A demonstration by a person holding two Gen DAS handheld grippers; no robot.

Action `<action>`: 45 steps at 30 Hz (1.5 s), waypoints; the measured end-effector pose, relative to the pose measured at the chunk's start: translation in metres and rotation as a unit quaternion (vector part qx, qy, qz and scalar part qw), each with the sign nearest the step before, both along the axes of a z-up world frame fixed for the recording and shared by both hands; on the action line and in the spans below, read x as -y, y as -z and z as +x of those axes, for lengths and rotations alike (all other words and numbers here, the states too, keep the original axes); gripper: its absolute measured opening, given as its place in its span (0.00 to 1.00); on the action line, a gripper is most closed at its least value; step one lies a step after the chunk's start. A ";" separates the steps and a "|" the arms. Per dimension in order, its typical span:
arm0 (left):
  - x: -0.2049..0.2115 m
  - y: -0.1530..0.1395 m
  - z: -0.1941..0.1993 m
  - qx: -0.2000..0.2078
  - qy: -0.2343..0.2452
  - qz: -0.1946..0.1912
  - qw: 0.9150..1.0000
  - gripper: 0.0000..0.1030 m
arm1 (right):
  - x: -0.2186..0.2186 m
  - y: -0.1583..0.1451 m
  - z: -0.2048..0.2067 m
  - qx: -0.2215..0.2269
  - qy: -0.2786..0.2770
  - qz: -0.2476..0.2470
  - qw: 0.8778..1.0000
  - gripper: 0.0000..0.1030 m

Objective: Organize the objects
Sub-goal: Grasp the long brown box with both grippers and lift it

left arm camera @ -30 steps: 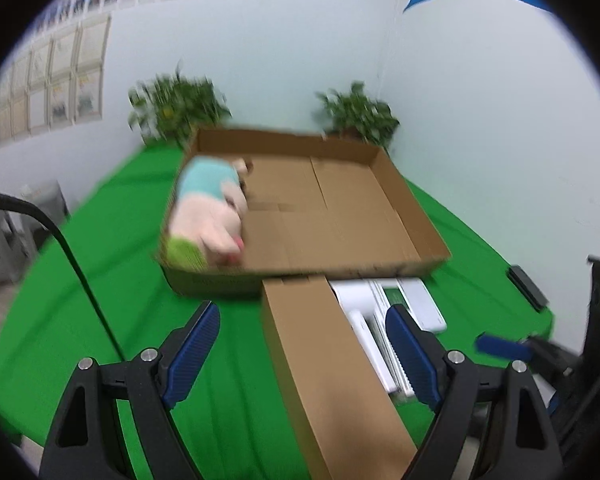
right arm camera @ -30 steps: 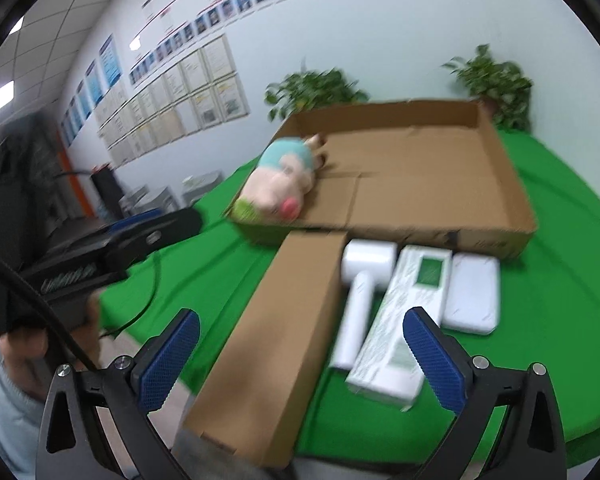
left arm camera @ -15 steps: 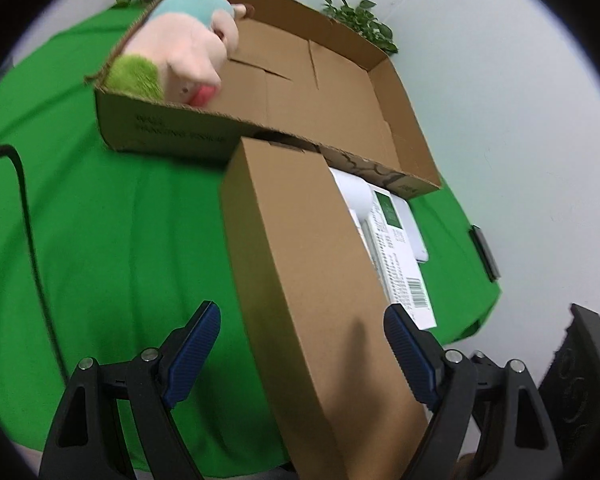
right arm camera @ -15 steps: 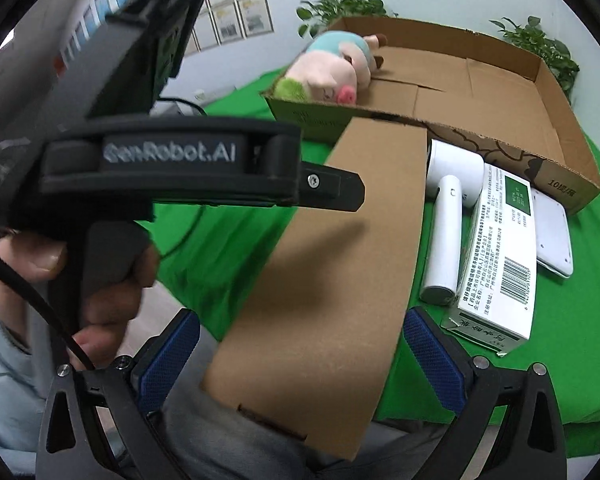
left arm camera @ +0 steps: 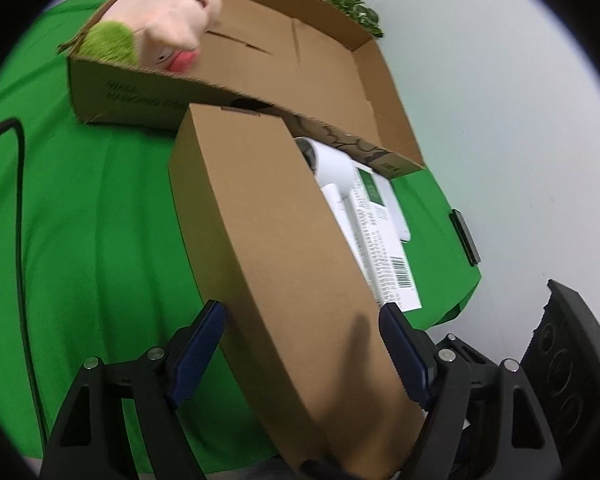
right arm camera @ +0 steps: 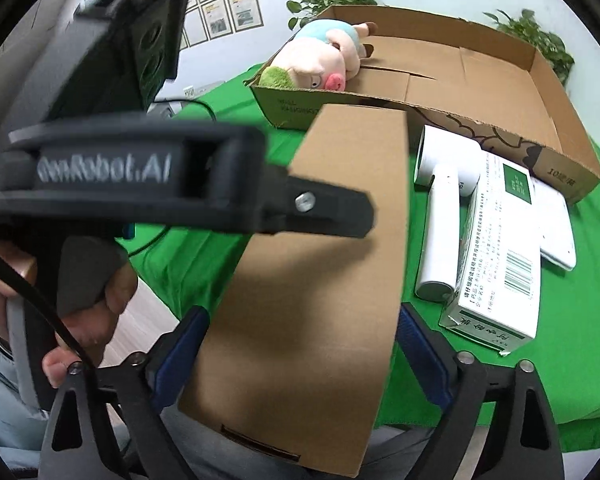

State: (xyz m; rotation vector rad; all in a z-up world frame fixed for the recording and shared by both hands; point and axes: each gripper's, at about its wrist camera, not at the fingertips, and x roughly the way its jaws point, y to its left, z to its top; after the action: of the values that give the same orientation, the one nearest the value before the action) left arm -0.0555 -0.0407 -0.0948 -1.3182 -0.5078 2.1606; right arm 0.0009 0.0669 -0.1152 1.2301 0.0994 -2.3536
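Both tongs, left tongs and right tongs, gape wide astride the long cardboard box, contact unclear.

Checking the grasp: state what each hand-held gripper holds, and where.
Nothing is clamped yet. Both the left hand-held gripper and the right hand-held gripper straddle the long cardboard box's near end, open.

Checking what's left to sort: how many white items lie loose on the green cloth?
3, all right of the long brown box: a handheld device, a printed carton beside it, and a flat white case, partly hidden by the carton. More could be hidden.
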 end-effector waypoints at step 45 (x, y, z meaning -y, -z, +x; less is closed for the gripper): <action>-0.020 -0.115 -0.041 -0.123 -0.057 -0.059 0.989 0.62 | -0.041 -0.067 -0.062 -0.009 -0.028 -0.216 0.976 0.75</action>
State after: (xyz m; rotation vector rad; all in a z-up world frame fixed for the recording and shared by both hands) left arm -0.0961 -0.0209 0.0205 -1.0836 -0.3679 2.4390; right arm -0.0611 0.1082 -0.0484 0.9773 -0.3512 -2.1808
